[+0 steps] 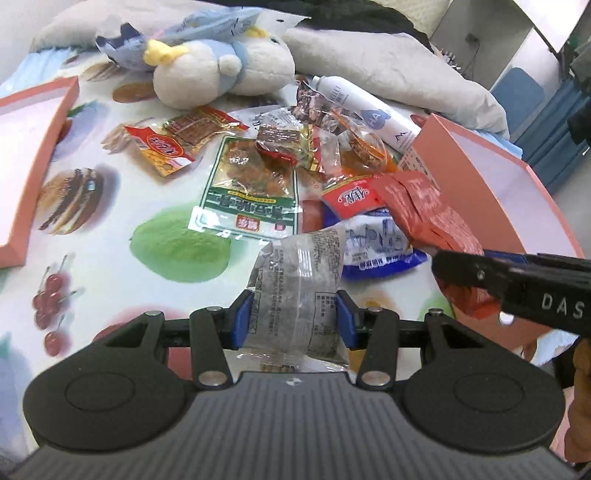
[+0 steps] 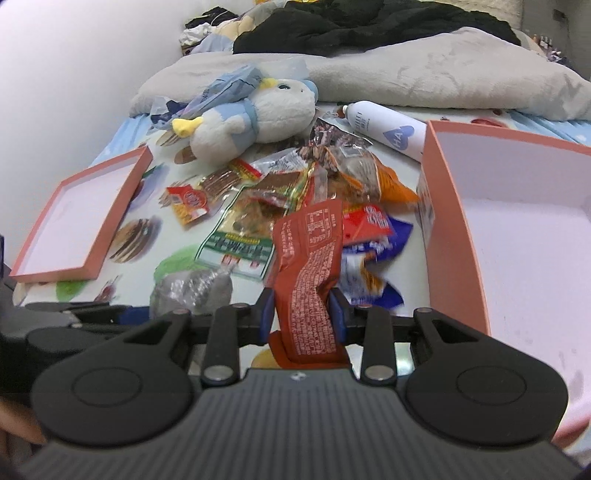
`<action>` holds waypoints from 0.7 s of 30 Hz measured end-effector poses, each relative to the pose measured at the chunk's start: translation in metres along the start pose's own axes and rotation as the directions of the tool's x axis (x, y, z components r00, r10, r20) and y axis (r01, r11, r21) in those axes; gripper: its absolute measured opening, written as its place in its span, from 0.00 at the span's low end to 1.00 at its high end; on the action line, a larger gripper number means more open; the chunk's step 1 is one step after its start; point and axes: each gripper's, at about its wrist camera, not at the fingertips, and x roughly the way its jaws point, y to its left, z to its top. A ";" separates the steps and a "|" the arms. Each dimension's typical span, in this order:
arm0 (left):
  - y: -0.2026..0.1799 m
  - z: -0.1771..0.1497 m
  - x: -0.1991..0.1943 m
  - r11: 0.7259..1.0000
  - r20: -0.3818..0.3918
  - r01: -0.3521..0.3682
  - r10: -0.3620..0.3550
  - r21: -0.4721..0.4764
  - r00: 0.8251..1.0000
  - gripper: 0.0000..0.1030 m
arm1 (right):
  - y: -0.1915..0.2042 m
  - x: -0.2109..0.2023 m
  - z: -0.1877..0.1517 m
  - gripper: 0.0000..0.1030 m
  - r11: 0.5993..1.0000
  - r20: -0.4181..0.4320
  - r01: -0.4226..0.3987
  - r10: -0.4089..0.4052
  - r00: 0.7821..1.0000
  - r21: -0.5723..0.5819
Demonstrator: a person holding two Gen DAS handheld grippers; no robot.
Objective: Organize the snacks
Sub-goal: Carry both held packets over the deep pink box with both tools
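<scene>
A heap of snack packets (image 1: 295,155) lies on a fruit-print sheet. My left gripper (image 1: 293,321) is shut on a clear grey packet (image 1: 295,288) and holds it above the sheet. My right gripper (image 2: 302,314) is shut on a long red-orange packet (image 2: 308,258); it also shows at the right of the left wrist view (image 1: 461,273). An open pink box (image 2: 498,229) stands just right of the right gripper. A pink box lid (image 2: 77,218) lies at the left. A green packet (image 1: 251,188) and a blue-white packet (image 1: 376,243) lie near the grippers.
A white and blue plush bird (image 1: 221,70) lies behind the heap. A white spray can (image 1: 365,107) lies at the back right. Grey pillows (image 2: 424,74) and dark clothes (image 2: 369,26) fill the far side.
</scene>
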 end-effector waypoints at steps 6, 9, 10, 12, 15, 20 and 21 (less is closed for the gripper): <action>-0.002 -0.020 -0.025 1.000 0.018 -0.012 0.012 0.015 1.000 0.51 | 0.007 -0.026 -0.032 0.34 0.999 0.016 0.015 -0.015 1.000 0.030; -0.005 -0.026 -0.037 1.000 0.027 0.003 -0.004 0.010 1.000 0.51 | 0.008 -0.036 -0.043 0.34 0.998 0.029 0.024 -0.025 0.999 0.050; -0.006 -0.028 -0.041 1.000 0.030 0.009 -0.009 0.009 1.000 0.51 | 0.008 -0.040 -0.047 0.34 0.998 0.036 0.023 -0.025 0.999 0.059; -0.011 -0.027 -0.046 1.000 0.039 0.014 -0.015 0.014 0.999 0.51 | 0.008 -0.046 -0.050 0.34 0.997 0.047 0.025 -0.028 0.998 0.069; -0.020 -0.024 -0.058 0.999 0.066 0.024 -0.026 0.027 0.997 0.51 | 0.007 -0.058 -0.049 0.34 0.997 0.080 0.029 -0.035 0.996 0.076; -0.041 -0.010 -0.075 0.997 0.105 0.056 -0.061 0.043 0.993 0.51 | 0.000 -0.082 -0.039 0.34 0.996 0.144 0.037 -0.048 0.988 0.081; -0.045 -0.006 -0.078 0.996 0.112 0.069 -0.074 0.047 0.991 0.51 | -0.002 -0.088 -0.035 0.34 0.996 0.160 0.042 -0.054 0.986 0.079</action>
